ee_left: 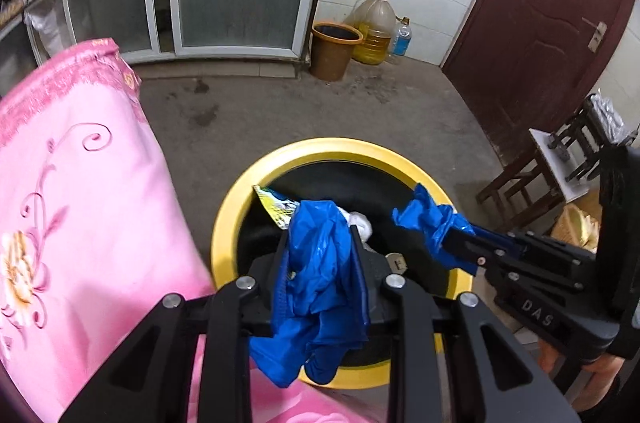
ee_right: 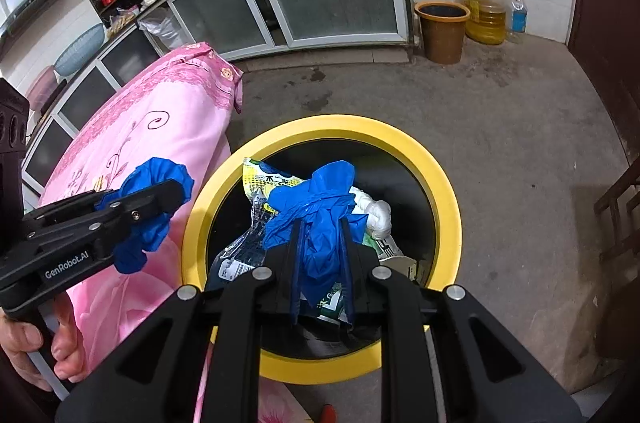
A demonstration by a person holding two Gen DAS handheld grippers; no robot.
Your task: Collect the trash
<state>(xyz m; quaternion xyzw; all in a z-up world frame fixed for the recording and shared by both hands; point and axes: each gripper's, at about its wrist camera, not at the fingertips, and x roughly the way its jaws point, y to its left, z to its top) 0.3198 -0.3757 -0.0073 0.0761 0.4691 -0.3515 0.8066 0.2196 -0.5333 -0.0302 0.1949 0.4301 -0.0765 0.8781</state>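
Both tongs are clamped on crumpled blue plastic: the left tongs (ee_left: 320,243) grip one bag corner (ee_left: 316,263), the right tongs (ee_right: 320,235) the other (ee_right: 320,207). Below them the yellow-rimmed bin (ee_right: 400,131) already holds wrappers (ee_right: 268,183); tying and lifting the liner seems left.

Black tongs (ee_left: 320,263) with silver screws, white "GenRobot.AI" lettering.

glossy crinkled blue plastic bag (ee_left: 320,263), smooth yellow plastic bin rim (ee_right: 400,131), pink printed cloth (ee_left: 80,183), rough concrete floor (ee_right: 500,143).
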